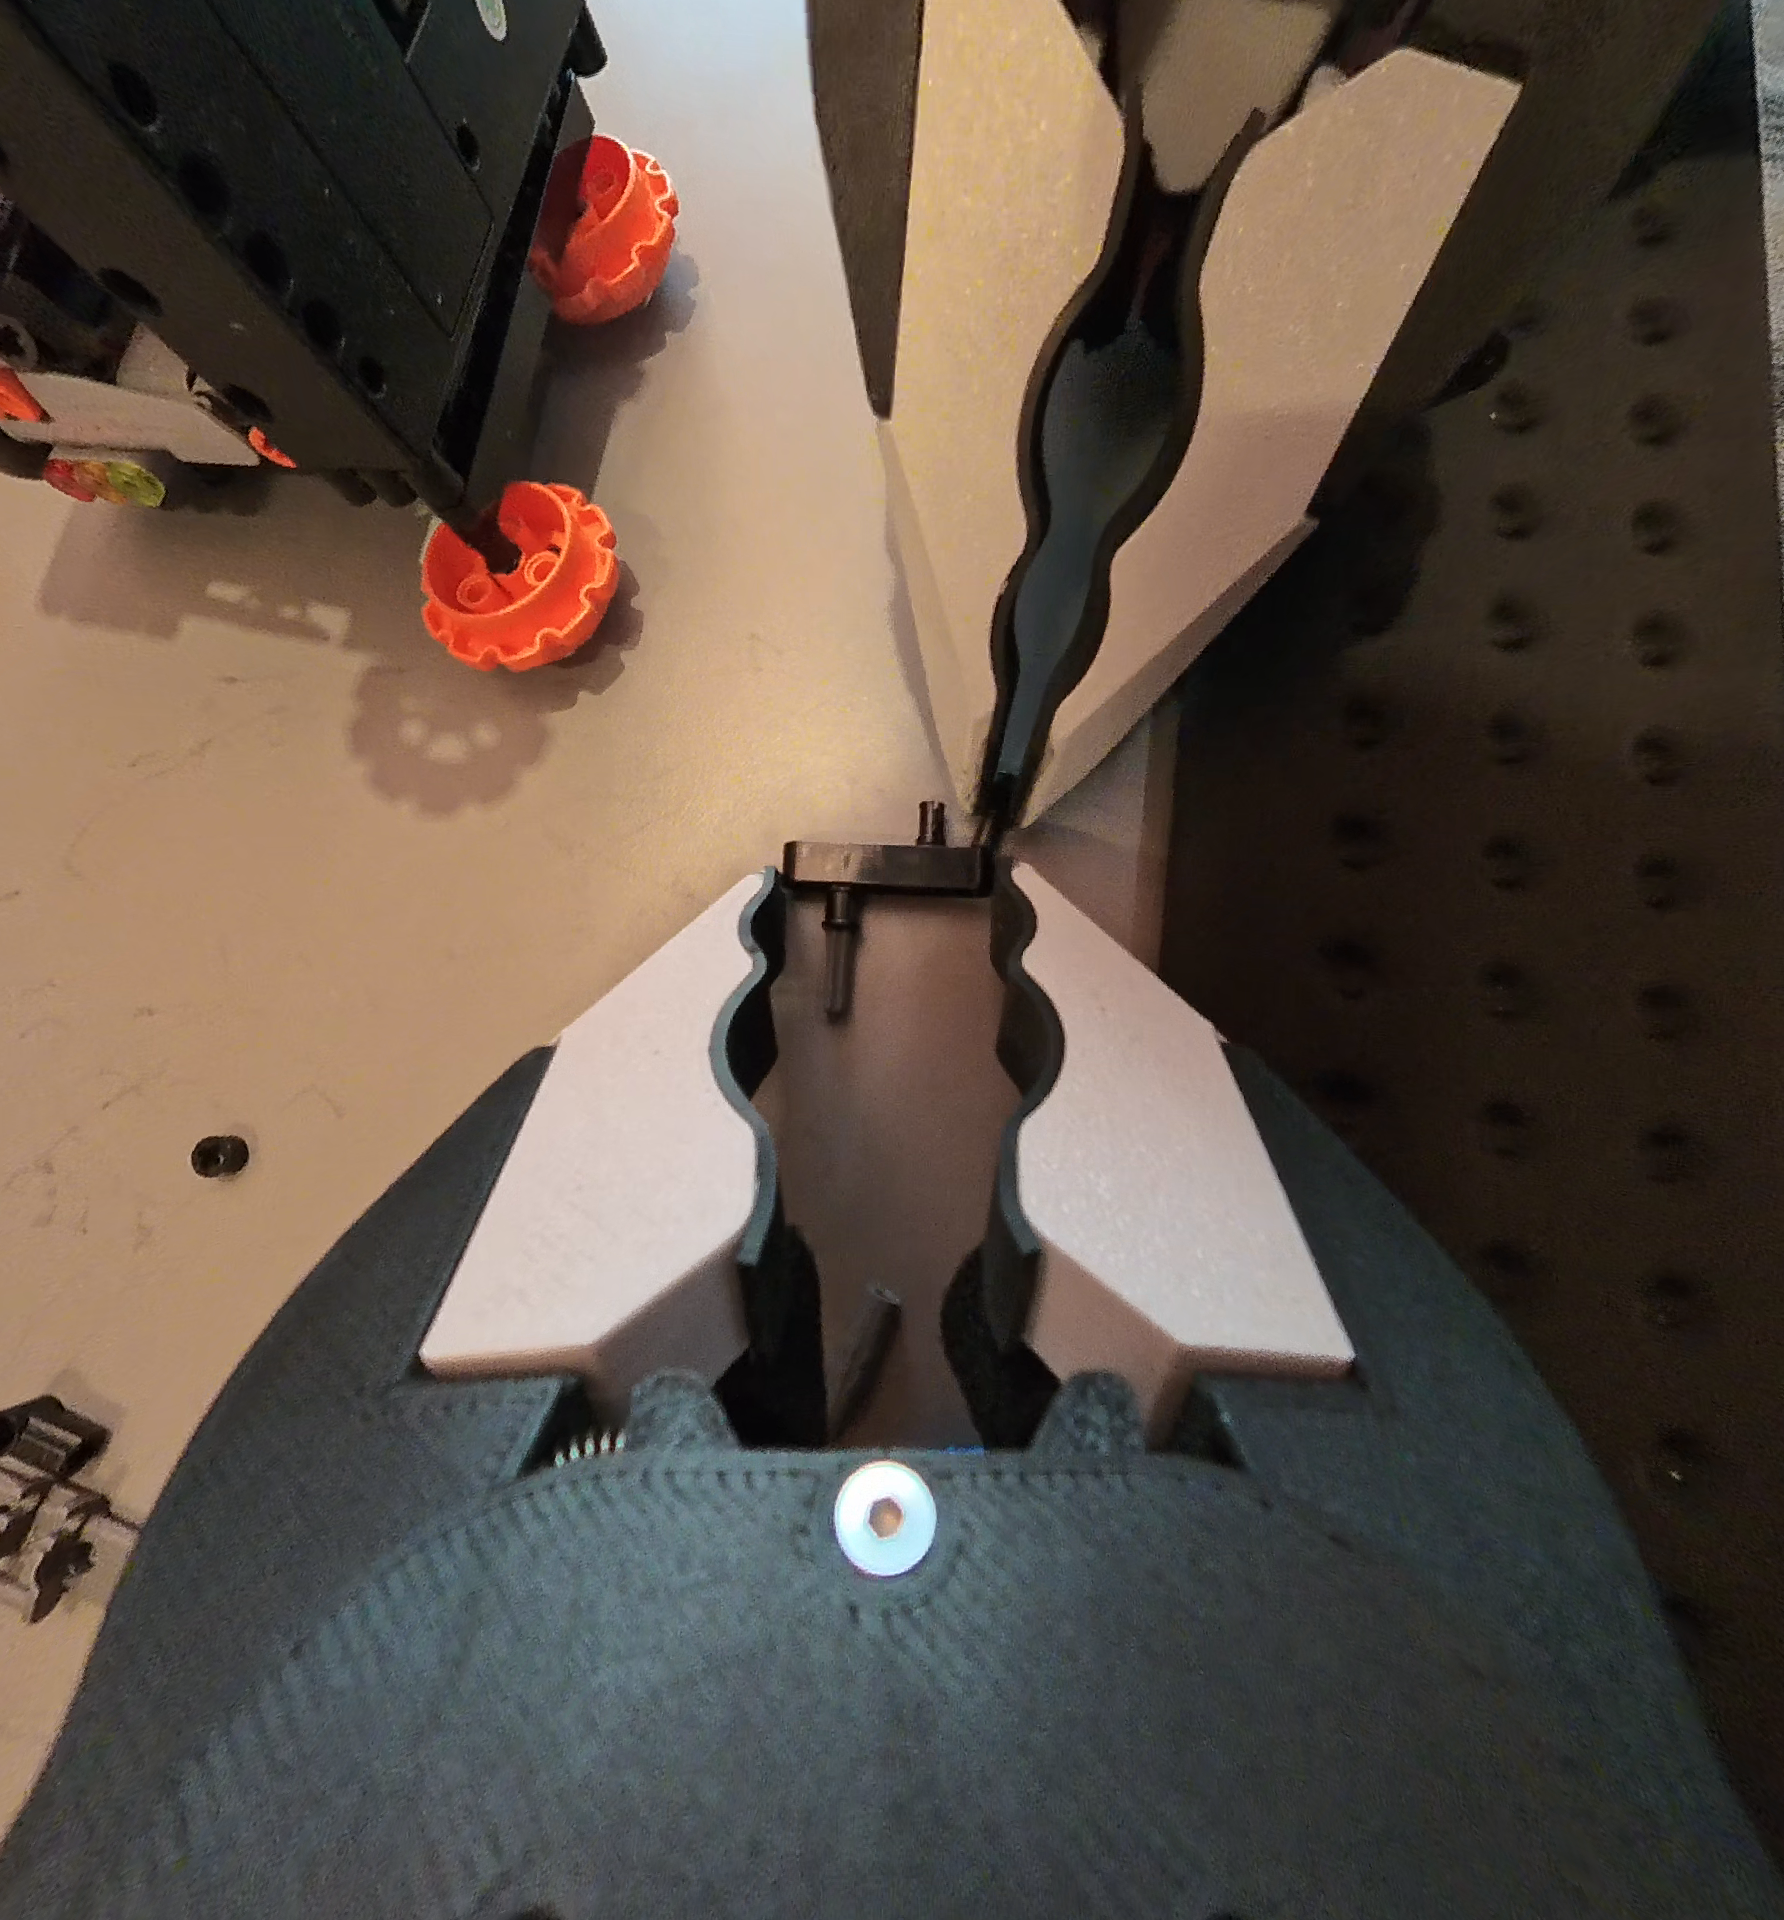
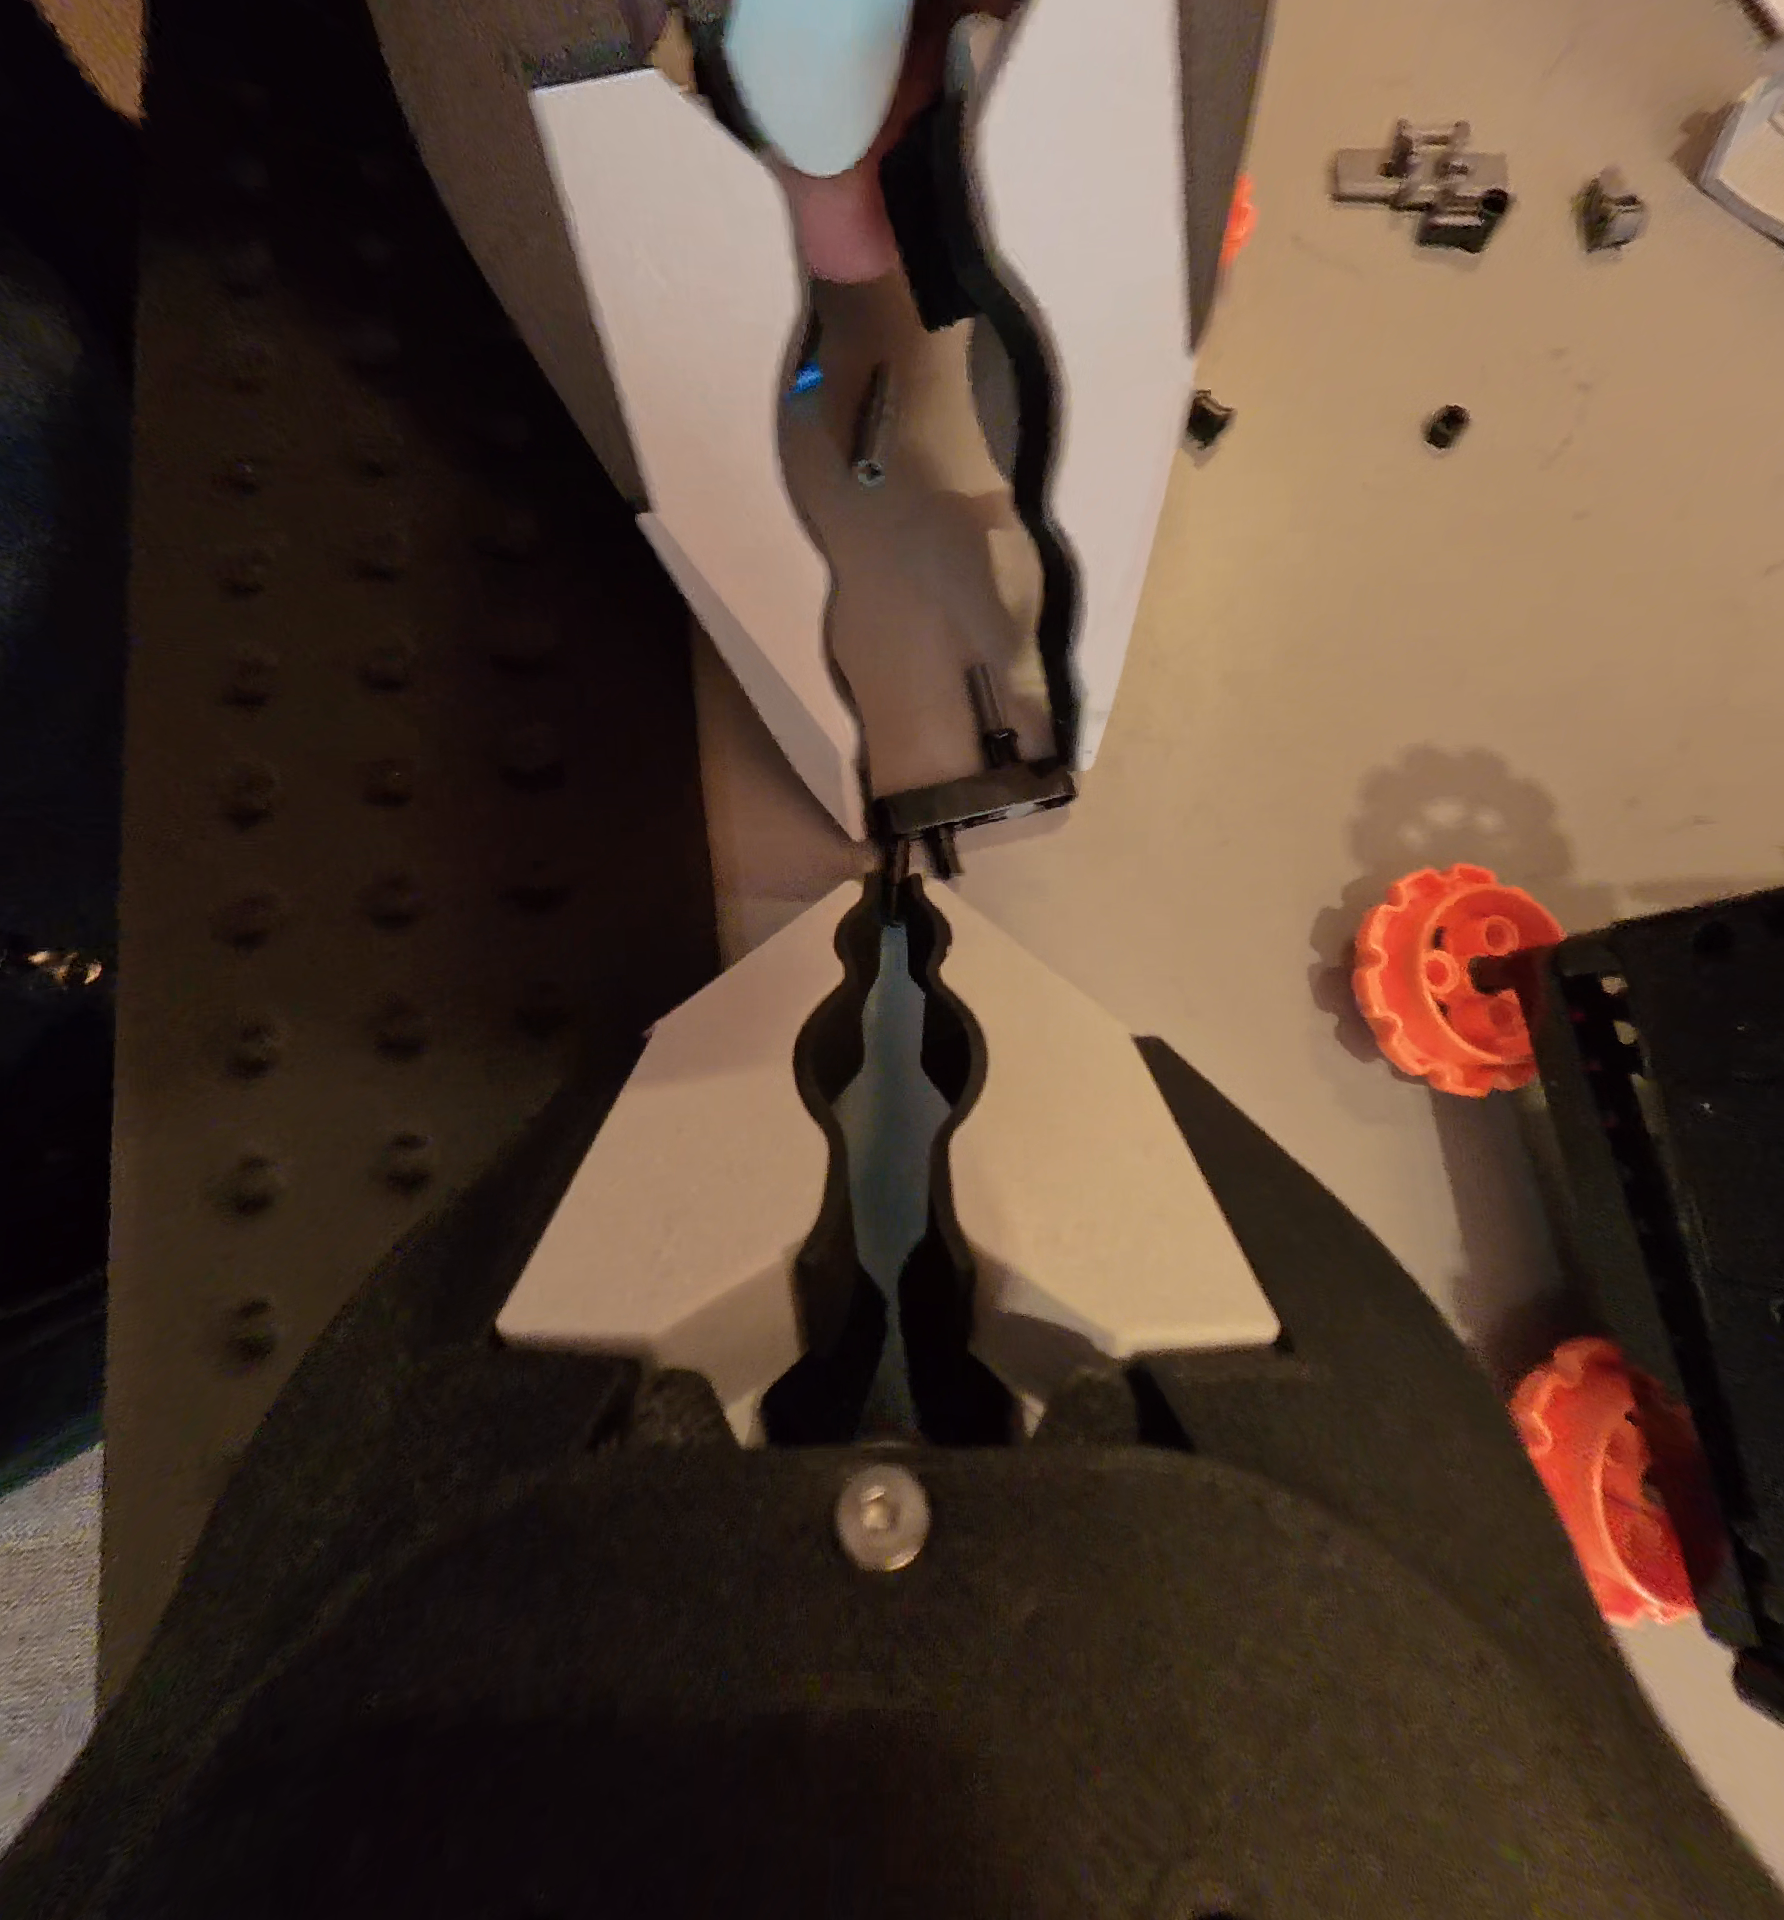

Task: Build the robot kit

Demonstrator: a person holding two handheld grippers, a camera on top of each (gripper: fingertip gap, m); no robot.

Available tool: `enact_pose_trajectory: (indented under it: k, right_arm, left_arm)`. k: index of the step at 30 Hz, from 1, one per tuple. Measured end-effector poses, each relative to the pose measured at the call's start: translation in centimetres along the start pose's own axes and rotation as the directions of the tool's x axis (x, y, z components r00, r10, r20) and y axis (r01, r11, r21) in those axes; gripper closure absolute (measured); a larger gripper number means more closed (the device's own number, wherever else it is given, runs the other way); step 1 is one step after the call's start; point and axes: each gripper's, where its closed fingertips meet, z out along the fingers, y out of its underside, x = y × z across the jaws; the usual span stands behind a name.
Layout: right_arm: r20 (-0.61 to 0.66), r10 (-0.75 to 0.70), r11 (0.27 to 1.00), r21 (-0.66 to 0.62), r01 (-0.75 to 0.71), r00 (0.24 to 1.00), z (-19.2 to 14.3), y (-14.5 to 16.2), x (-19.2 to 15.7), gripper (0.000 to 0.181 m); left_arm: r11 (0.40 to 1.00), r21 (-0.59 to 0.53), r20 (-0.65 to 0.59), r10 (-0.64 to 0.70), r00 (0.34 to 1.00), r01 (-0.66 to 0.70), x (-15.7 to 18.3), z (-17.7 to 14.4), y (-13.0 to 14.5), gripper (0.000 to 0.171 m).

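Gripping a black beam (image 1: 888, 868) across its tips, our left claw (image 1: 890, 883) is holding it crosswise just above the bench (image 1: 244, 935); one pin is sticking back between the fingers, another forward. From twelve o'clock our right claw (image 2: 896, 902) is meeting it, pinched nearly closed on a thin black pin (image 2: 896, 883) at the beam's end. At ten o'clock in the left view, a black model (image 1: 275, 229) is sitting on orange wheels (image 1: 519, 577).

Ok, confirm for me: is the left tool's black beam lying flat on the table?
No. The black beam is clamped crosswise between the tips of the left tool, above the table.
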Motion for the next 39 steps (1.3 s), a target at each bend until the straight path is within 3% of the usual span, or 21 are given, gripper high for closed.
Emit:
enact_pose_trajectory:
  k: [7, 19, 27, 32, 39]
  right_arm:
    - [-0.013, -0.025, 1.000, 0.006, 0.025, 1.000, 0.1, -0.1, 0.0, 0.181]
    - [0.064, -0.203, 0.979, -0.013, 0.204, 0.977, 0.3, -0.4, -0.3, 0.181]
    - [0.021, -0.099, 0.995, 0.009, 0.099, 0.995, -1.6, -1.0, 0.4, 0.179]
    - [0.019, -0.046, 0.998, -0.035, 0.047, 0.999, -1.1, 0.9, 0.6, 0.180]
    - [0.024, -0.045, 0.999, 0.011, 0.044, 0.999, -0.7, 0.7, 0.6, 0.181]
  left_arm:
    - [1.000, 0.011, 0.010, 0.015, 1.000, -0.015, 0.0, 0.0, -0.1, 0.133]
    - [0.997, 0.027, -0.033, 0.070, 0.997, -0.070, 0.1, 0.2, -0.3, 0.133]
    - [0.997, 0.035, -0.042, 0.066, 0.997, -0.065, -0.1, 0.6, -0.6, 0.133]
    - [0.997, 0.041, -0.041, 0.065, 0.997, -0.064, -0.1, 0.6, -0.6, 0.133]
    - [0.997, 0.051, -0.044, 0.066, 0.997, -0.064, -0.1, 0.7, -0.7, 0.133]
